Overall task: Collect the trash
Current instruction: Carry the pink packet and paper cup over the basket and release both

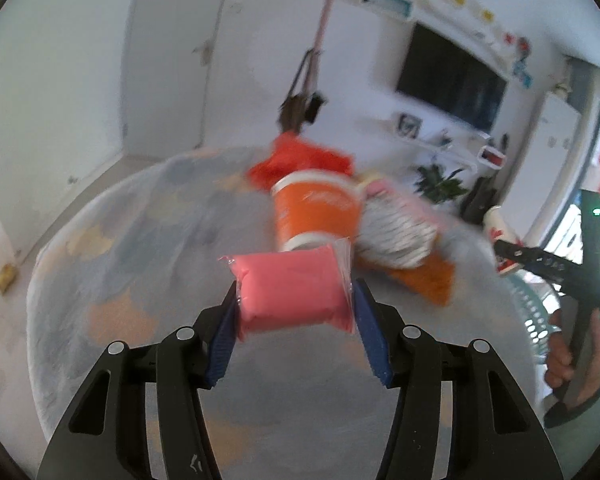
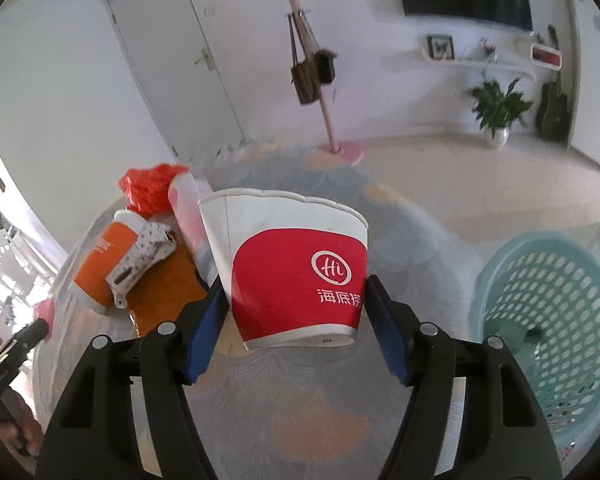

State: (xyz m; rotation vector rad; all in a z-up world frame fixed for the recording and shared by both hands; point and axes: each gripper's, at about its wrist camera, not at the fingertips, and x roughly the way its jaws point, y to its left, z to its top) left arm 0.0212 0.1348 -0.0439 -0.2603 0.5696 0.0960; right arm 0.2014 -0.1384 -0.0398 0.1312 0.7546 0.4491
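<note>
My left gripper (image 1: 294, 304) is shut on a pink plastic-wrapped packet (image 1: 290, 292), held above the round patterned table (image 1: 140, 248). Behind it lie an orange paper cup (image 1: 316, 212) on its side, a crumpled red bag (image 1: 300, 160), a patterned wrapper (image 1: 396, 232) and a flat orange package (image 1: 428, 280). My right gripper (image 2: 294, 300) is shut on a red-and-white paper cup (image 2: 296, 264), upright between the blue pads (image 2: 204, 336). In the left wrist view that cup (image 1: 500, 232) shows at the right gripper's (image 1: 512, 254) tip, at the far right.
A teal perforated basket (image 2: 548, 320) stands beside the table at the right. A pink coat stand (image 2: 328, 112) with hanging bags rises beyond the table. A person's hand (image 1: 572, 360) holds the right gripper's handle. A potted plant (image 2: 496, 112) sits on the floor by the wall.
</note>
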